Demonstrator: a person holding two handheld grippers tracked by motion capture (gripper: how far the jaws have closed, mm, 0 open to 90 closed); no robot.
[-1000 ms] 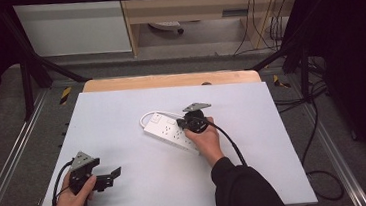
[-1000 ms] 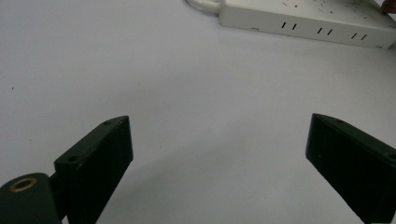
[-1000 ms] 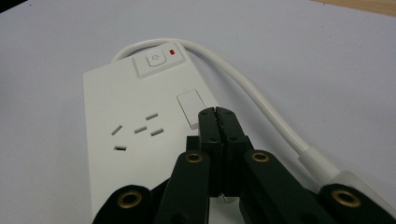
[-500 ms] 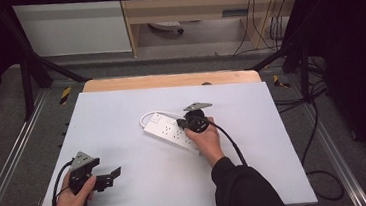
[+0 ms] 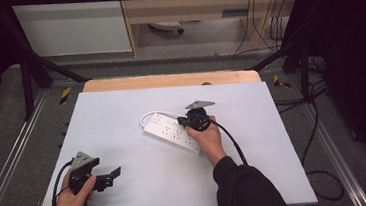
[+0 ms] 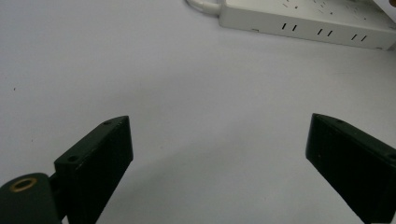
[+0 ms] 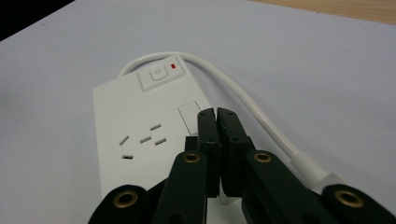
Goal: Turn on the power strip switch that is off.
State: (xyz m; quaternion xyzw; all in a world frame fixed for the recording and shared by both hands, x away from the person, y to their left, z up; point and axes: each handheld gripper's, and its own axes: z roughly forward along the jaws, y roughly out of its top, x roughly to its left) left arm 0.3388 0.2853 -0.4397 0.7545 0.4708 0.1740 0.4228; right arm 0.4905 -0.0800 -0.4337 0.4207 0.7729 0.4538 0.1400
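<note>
A white power strip (image 5: 167, 132) lies slantwise in the middle of the white table (image 5: 111, 109), and its white cable (image 5: 145, 117) loops round its far end. My right gripper (image 5: 183, 124) is shut with nothing between its jaws. In the right gripper view its tips (image 7: 217, 113) rest over the top of the strip (image 7: 126, 112), just short of the switch button (image 7: 159, 74) and a lit red lamp (image 7: 174, 66). My left gripper (image 5: 111, 173) is held near the front left corner, wide open and empty (image 6: 219, 154), pointing toward the strip (image 6: 303, 23).
A wooden edge (image 5: 169, 80) runs along the back of the table. Black frame bars (image 5: 32, 71) and loose floor cables (image 5: 318, 121) flank it. A black cable (image 5: 232, 139) trails from the right gripper over the person's sleeve.
</note>
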